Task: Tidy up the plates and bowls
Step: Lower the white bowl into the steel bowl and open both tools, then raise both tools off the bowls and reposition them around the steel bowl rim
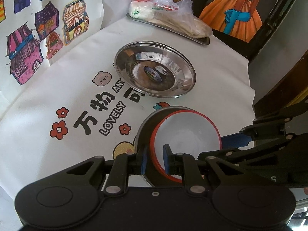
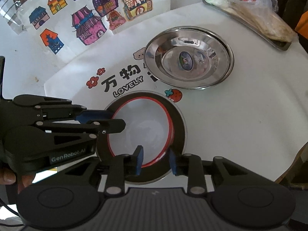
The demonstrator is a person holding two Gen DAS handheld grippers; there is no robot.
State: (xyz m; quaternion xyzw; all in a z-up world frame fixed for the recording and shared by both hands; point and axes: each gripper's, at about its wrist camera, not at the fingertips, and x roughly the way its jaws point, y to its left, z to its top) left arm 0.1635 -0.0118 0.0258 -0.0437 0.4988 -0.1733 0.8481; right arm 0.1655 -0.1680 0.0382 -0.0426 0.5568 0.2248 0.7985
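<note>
— On the tabletop [image 2: 240,125], where does the red-rimmed bowl [image 2: 142,132] sit?
— Inside the dark plate [image 2: 180,127], near the steel dish [image 2: 189,57].
— And the fingers?
— Left gripper [image 1: 155,160] pinches both rims; right gripper [image 2: 156,160] straddles the bowl's rim, spread.

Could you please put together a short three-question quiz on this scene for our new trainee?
1. True or false: the white bowl with the red rim sits inside the dark bowl.
2. Which gripper straddles the red rim on the side nearest the right wrist camera: left or right?
3. What dish lies beyond the two bowls, in front of the metal tray of bagged food?

Key:
1. True.
2. The right gripper; the left gripper straddles both rims on another side.
3. The steel plate.
</note>
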